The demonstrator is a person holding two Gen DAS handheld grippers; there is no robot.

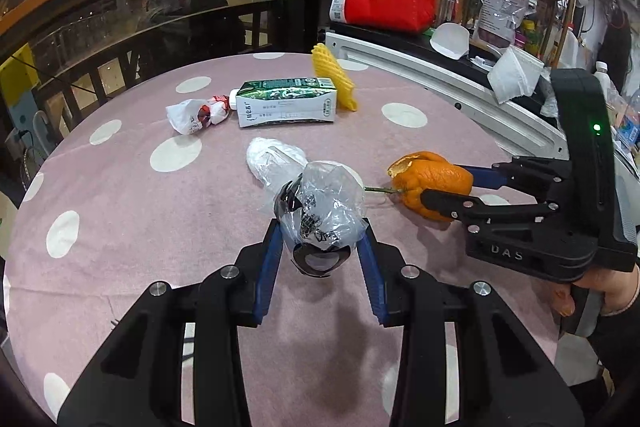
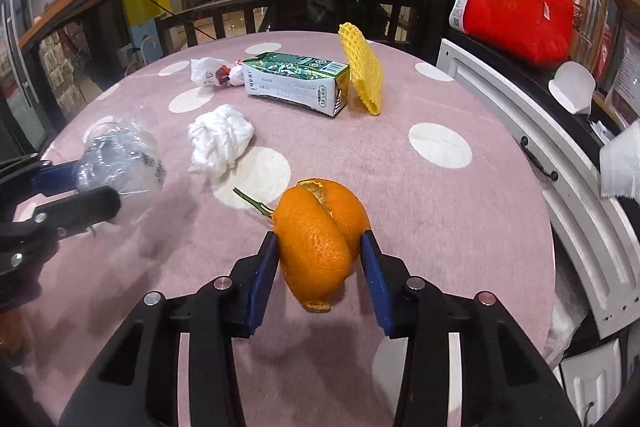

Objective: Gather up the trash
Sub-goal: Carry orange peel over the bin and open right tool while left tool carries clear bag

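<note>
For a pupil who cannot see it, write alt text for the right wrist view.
The right gripper pinches an orange peel between its blue fingers above a pink, white-dotted tablecloth. Behind lie a crumpled tissue, a green carton and yellow foam netting; the left gripper holds clear plastic.

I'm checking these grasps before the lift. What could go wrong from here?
1. The orange peel is hollow and split; the right gripper may crush it, or a flap may tear loose.
2. The left gripper pinches a slippery clear plastic bag; it could slide out.
3. The crumpled tissue lies close by and might get swept along the table.
</note>
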